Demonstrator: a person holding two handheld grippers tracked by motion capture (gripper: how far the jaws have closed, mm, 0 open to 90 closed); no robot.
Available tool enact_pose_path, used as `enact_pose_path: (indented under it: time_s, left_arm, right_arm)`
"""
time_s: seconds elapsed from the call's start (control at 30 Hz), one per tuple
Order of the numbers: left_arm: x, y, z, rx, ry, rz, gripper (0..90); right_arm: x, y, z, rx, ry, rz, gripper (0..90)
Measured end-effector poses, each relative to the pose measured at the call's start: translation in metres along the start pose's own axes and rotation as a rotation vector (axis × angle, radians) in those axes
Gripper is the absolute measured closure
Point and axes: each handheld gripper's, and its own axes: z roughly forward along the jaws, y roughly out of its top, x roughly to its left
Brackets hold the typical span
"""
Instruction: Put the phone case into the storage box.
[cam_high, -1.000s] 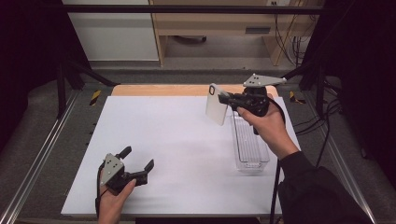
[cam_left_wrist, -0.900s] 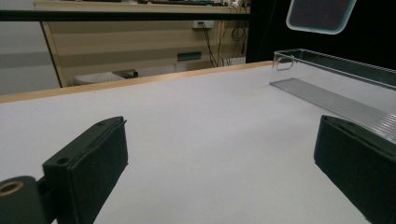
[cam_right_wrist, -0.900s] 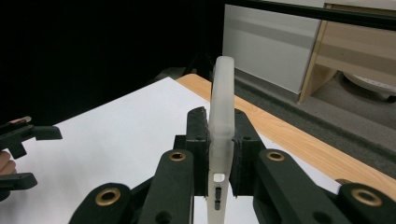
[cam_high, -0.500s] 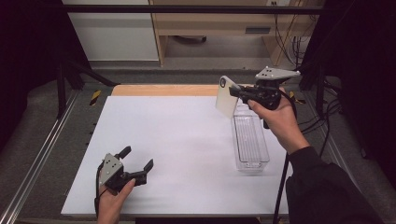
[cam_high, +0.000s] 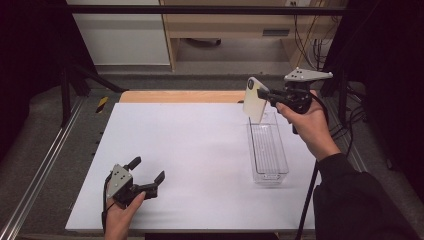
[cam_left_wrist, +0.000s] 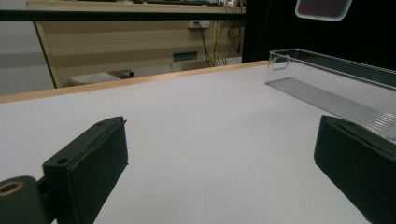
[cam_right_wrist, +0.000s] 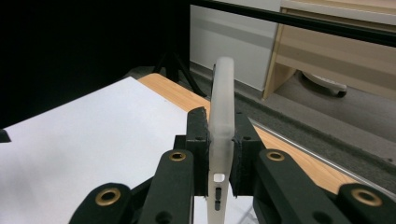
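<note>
My right claw grips a pale phone case on edge, held in the air over the far end of the clear tray; the case's lower end is cut off in my right gripper view. My left claw rests wide open and empty near the worktop's front-left edge, with bare white surface between it and the tray.
</note>
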Motion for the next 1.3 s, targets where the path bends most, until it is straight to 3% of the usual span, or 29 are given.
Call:
enact_pose_path:
  time_s: [0.33, 0.83, 1.3]
  left_arm:
    - [0.0, 0.0, 0.001, 0.0, -0.004, 0.002, 2.4]
    - [-0.001, 0.0, 0.001, 0.0, -0.012, 0.011, 2.4]
    - [-0.001, 0.0, 0.001, 0.004, -0.018, 0.008, 2.3]
  right_arm:
    - [-0.02, -0.013, -0.003, 0.017, -0.035, 0.029, 81.1]
    - [-0.033, -0.027, -0.004, 0.03, -0.06, 0.042, 81.0]
    - [-0.042, -0.05, 0.003, 0.078, -0.074, 0.066, 81.0]
